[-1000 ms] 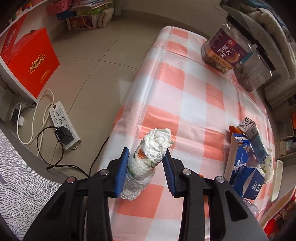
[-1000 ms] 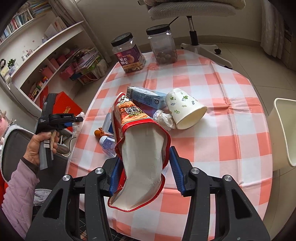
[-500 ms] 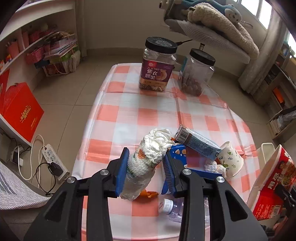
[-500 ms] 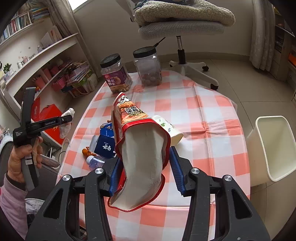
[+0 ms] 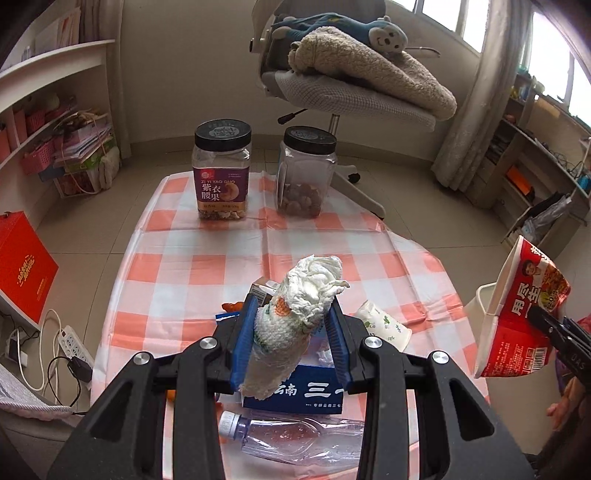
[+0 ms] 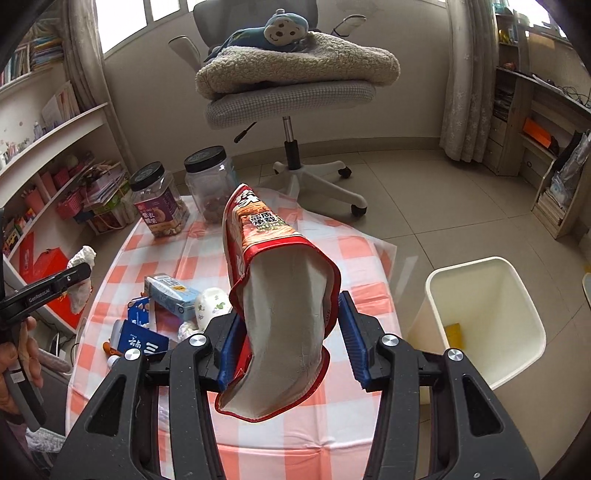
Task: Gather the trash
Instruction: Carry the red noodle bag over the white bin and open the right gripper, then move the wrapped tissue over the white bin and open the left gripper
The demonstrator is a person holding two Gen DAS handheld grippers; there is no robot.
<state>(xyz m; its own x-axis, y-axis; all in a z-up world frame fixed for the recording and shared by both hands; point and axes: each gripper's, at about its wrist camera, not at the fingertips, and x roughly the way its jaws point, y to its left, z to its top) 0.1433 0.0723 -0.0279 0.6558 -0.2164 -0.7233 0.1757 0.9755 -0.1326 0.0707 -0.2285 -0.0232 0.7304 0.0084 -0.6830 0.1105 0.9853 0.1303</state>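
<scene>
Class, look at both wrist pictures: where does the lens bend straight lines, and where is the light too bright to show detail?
Left wrist view: the shelf edge bows and dark corners ring the frame; the windows at upper right are blown out. Right wrist view: the curtain and shelves curve inward; the window behind the chair is washed white. Both views look sharp, without motion blur.

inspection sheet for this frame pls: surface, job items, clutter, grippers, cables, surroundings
Surface: table under an orange-checked cloth.
Job's things: wadded tissue, red noodle cup, both held; white bin beside the table, a yellow scrap inside.
Clutter: paper cup, blue box, plastic bottle, drink carton, two jars.
Grippers: left gripper and right gripper, each clamped.
Cables: power strip with cords on the floor.
Surroundings: office chair, shelves.
</scene>
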